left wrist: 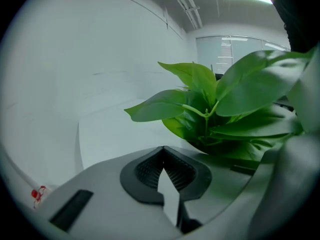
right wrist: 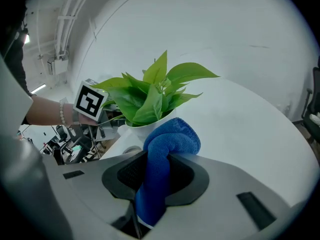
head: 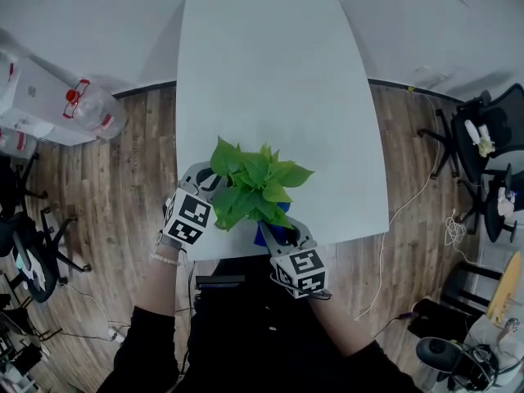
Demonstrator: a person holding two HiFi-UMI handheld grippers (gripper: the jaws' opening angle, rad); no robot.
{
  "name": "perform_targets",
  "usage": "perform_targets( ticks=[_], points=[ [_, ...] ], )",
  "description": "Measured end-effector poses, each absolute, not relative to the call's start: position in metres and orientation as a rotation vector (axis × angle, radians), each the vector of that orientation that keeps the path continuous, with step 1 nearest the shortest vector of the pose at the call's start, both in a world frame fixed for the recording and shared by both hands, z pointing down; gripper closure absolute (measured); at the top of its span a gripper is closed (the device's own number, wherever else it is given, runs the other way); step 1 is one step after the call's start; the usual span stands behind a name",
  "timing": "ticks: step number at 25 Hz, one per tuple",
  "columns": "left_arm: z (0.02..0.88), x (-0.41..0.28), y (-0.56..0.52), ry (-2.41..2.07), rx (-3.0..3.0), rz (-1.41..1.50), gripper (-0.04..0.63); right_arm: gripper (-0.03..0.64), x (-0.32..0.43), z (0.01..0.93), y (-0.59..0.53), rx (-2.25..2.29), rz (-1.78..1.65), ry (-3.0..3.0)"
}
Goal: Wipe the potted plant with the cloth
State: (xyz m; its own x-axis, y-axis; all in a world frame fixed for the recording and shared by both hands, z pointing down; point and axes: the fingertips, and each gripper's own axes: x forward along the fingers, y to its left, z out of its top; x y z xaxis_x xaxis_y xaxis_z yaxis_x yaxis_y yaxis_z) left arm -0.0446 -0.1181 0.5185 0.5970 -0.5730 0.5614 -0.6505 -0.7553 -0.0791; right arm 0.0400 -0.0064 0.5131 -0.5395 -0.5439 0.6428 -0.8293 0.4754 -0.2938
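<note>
Two tools next to the potted plant

The potted plant (head: 255, 193) stood at the near edge of the white table (head: 270, 72), low in the middle of the frame. The left tool (left wrist: 163, 151), squeezed closed and empty, sat just left of the leaves. The right tool (head: 282, 236) pinched the blue cloth (right wrist: 172, 139) at its lower right.

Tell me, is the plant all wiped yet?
Not yet. Done: the right gripper is clamped on the blue cloth. In hand: it holds the cloth by the plant's pot, while the left gripper, shut and empty, sits beside the leaves. Left: wiping the leaves.
</note>
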Motion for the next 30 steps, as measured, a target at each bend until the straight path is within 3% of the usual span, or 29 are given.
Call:
perform_targets(
  ticks=[30],
  points=[
    [0.5, -0.037, -0.066, -1.047, 2.637, 0.712, 0.58, 0.491, 0.076, 0.532, -0.093, 0.909, 0.503, -2.296]
  ],
)
